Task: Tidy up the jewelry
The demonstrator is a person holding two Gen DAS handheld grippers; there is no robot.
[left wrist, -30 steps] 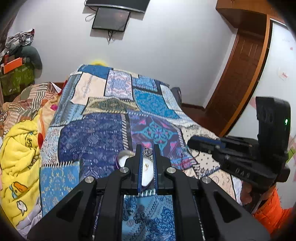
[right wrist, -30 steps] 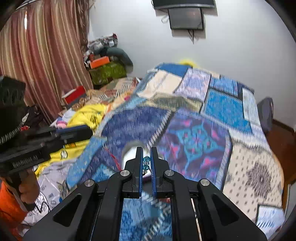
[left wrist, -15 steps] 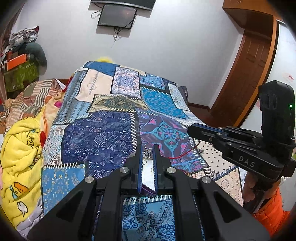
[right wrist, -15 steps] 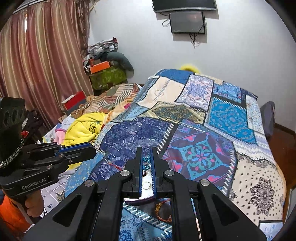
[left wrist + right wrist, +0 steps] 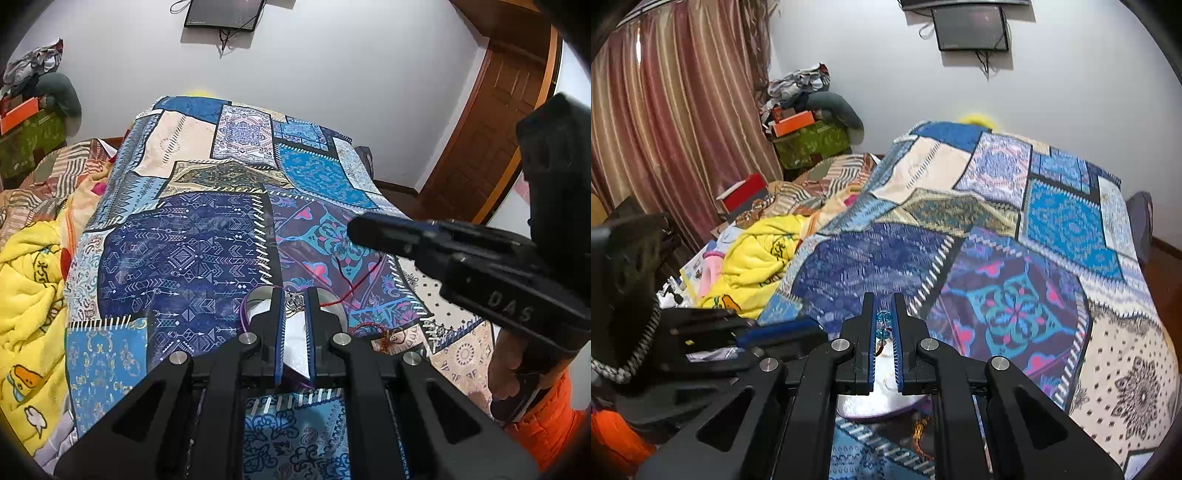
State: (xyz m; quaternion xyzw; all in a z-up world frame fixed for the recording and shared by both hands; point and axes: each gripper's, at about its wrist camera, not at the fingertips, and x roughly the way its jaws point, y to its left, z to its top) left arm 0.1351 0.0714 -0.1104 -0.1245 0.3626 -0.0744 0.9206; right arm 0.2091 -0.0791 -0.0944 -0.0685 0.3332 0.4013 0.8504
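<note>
Over the last second both hands had sunk toward the purple-rimmed dish [image 5: 334,314] on the quilt [image 5: 192,251], left gripper [image 5: 294,301] clenched on a silver trinket [image 5: 294,302] at twelve o'clock, right gripper [image 5: 884,325] pinching a blue bead piece [image 5: 884,317], so drop-off looked near.

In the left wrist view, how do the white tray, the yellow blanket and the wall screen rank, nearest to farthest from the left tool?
1. white tray, directly under the left tool.
2. yellow blanket, at the left edge of the bed.
3. wall screen, high on the far wall.
</note>
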